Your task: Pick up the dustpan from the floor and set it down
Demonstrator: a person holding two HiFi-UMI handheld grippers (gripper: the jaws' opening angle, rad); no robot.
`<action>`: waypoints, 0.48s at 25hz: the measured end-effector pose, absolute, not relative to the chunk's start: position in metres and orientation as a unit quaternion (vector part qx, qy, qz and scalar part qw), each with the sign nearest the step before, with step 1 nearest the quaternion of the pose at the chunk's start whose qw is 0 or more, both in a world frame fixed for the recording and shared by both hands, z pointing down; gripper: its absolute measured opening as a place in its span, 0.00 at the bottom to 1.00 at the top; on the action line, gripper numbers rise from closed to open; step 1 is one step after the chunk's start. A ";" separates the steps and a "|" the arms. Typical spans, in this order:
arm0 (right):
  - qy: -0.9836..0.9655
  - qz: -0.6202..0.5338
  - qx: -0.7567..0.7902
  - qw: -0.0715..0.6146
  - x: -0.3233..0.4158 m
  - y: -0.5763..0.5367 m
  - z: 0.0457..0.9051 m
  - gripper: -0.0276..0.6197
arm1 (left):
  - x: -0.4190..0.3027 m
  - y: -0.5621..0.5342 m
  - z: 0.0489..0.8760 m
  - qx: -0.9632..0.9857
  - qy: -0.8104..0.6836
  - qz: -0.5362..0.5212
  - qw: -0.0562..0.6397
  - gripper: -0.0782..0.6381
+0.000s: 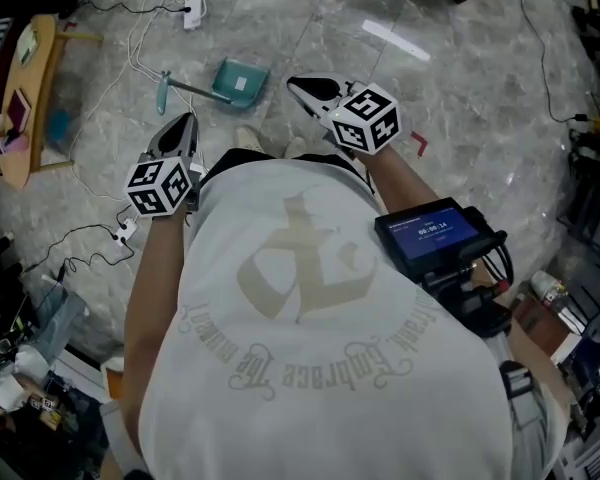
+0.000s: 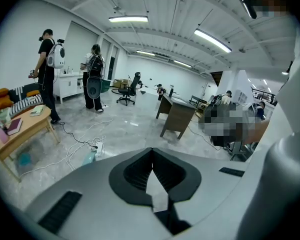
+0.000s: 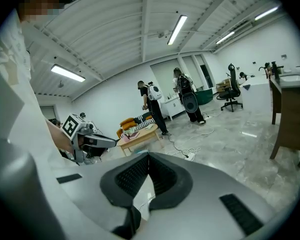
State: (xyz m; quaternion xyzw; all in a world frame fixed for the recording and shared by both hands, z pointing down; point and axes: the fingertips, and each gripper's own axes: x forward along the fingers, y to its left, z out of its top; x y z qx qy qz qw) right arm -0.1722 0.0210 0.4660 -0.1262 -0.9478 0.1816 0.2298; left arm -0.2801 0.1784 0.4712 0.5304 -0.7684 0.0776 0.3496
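A teal dustpan (image 1: 238, 81) lies on the grey marble floor ahead of the person, its long handle (image 1: 166, 90) reaching left. Both grippers hang in the air above the floor, apart from the dustpan. In the head view my left gripper (image 1: 183, 124) is to the near left of the dustpan and my right gripper (image 1: 296, 87) just right of it. The left gripper view shows my left gripper (image 2: 151, 151) with its jaws together and nothing between them; a bit of the teal handle (image 2: 89, 157) peeks over it. My right gripper (image 3: 149, 156) also looks shut and empty.
White cables and a power strip (image 1: 192, 10) lie on the floor beyond the dustpan. A low wooden table (image 1: 32, 78) stands at the left. A brown desk (image 2: 177, 115) and two standing people (image 2: 49, 69) are farther off. Boxes and gear crowd the right edge (image 1: 580, 168).
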 end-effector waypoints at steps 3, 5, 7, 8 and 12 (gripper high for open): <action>-0.948 0.187 -0.124 0.225 -0.174 0.022 0.465 0.07 | -0.286 0.178 0.471 0.528 -0.769 0.080 0.353 0.13; -0.948 0.188 -0.122 0.223 -0.176 0.023 0.466 0.07 | -0.291 0.179 0.472 0.526 -0.769 0.081 0.354 0.13; -0.949 0.189 -0.120 0.223 -0.176 0.022 0.468 0.07 | -0.293 0.177 0.474 0.527 -0.768 0.083 0.354 0.13; -0.949 0.189 -0.118 0.224 -0.175 0.021 0.469 0.07 | -0.293 0.176 0.474 0.529 -0.767 0.083 0.353 0.13; -0.950 0.188 -0.113 0.223 -0.173 0.018 0.469 0.07 | -0.291 0.171 0.475 0.534 -0.764 0.087 0.351 0.13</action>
